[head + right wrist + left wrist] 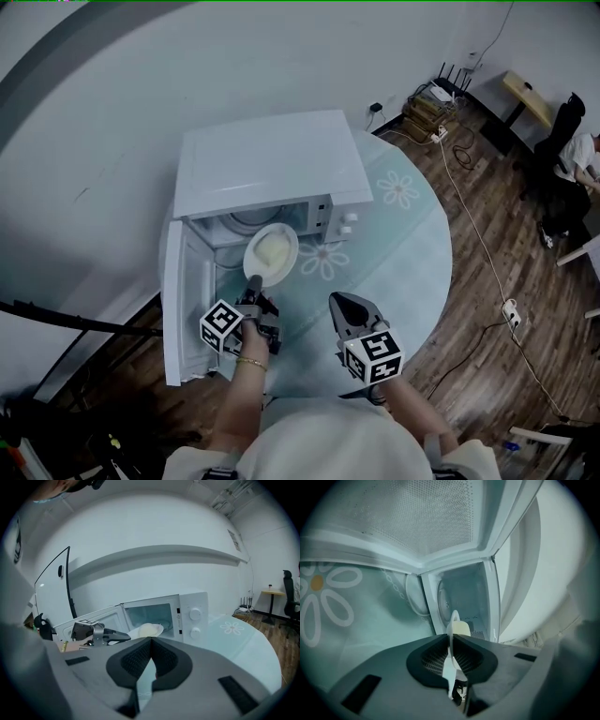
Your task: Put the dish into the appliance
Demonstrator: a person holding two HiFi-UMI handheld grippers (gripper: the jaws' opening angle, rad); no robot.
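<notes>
The left tongs (253, 281) (451, 641) were clamped tight on the rim of the dish (270, 253) (453, 619) (149, 630), holding it (with some pale food (268, 251) on it) right at the open mouth of the microwave (272, 169) (187, 616), beside the door (183, 300) that stood open on the left. The right tongs (345, 305) (151, 641) were squeezed together with nothing in them, up over the round surface (412, 253) and apart from the dish.
</notes>
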